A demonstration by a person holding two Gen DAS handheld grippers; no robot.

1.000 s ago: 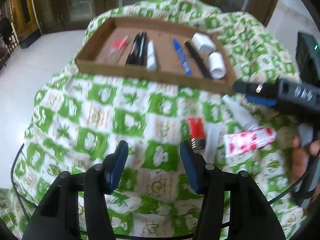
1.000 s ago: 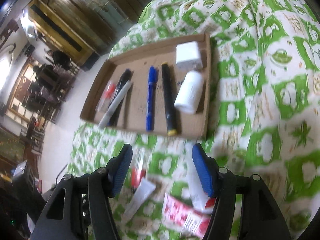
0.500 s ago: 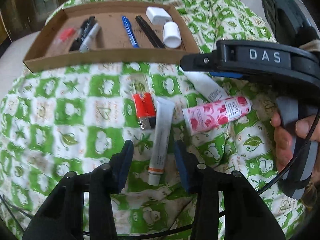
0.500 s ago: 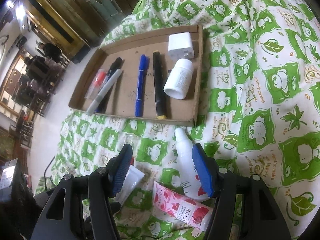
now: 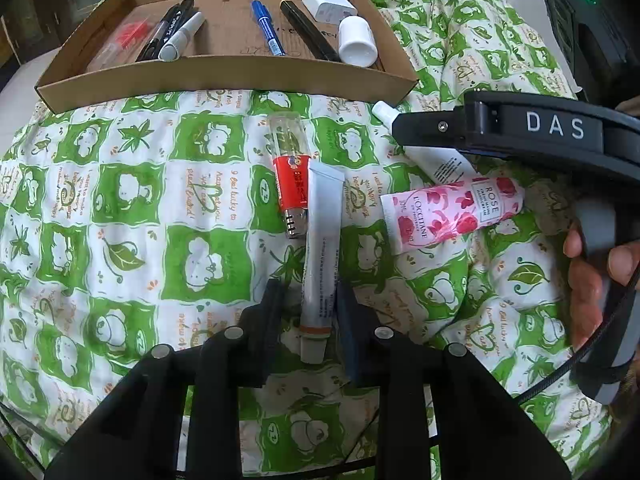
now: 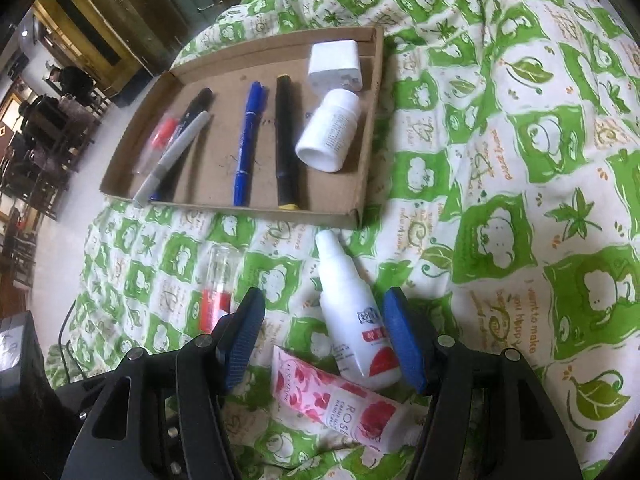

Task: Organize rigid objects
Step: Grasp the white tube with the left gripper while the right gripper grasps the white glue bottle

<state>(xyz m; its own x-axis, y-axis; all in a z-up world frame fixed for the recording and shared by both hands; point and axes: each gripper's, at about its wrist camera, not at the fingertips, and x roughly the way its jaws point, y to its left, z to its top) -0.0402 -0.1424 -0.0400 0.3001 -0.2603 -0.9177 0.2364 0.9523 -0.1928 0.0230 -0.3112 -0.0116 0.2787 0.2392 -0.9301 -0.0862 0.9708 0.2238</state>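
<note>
- Already in the cardboard tray (image 5: 224, 80): a red-capped clear item (image 5: 124, 36), a black marker (image 5: 168, 26) and a grey marker (image 5: 182, 36) at one end, a blue pen (image 5: 267, 28) and a long black marker (image 5: 308, 30) mid-tray, then a white adapter (image 5: 328, 4) and a white bottle (image 5: 357, 42) at the other end. That makes 7 items sorted, by my count.
- Left on the cloth: 4 items. A red-labelled clear spray (image 5: 291, 184), a slim white tube (image 5: 322, 256), a pink rose hand-cream tube (image 5: 452, 208) and a white squeeze bottle (image 6: 352, 312).
- The left claw (image 5: 308, 312) straddles the cap end of the slim white tube, its jaws closing; the right-hand pad looks just against the tube, while a small gap shows at the other, so no firm pinch yet.
- The right claw (image 6: 324, 336) hangs spread over the white squeeze bottle, pads apart from it, gripping nothing.
- I judge the job a little past halfway.
- The surface is a counter under a rumpled green-and-white printed cloth (image 6: 520, 160), soft and uneven.
- Beyond it: pale floor, dark wooden doors, and seated people at far tables.
</note>
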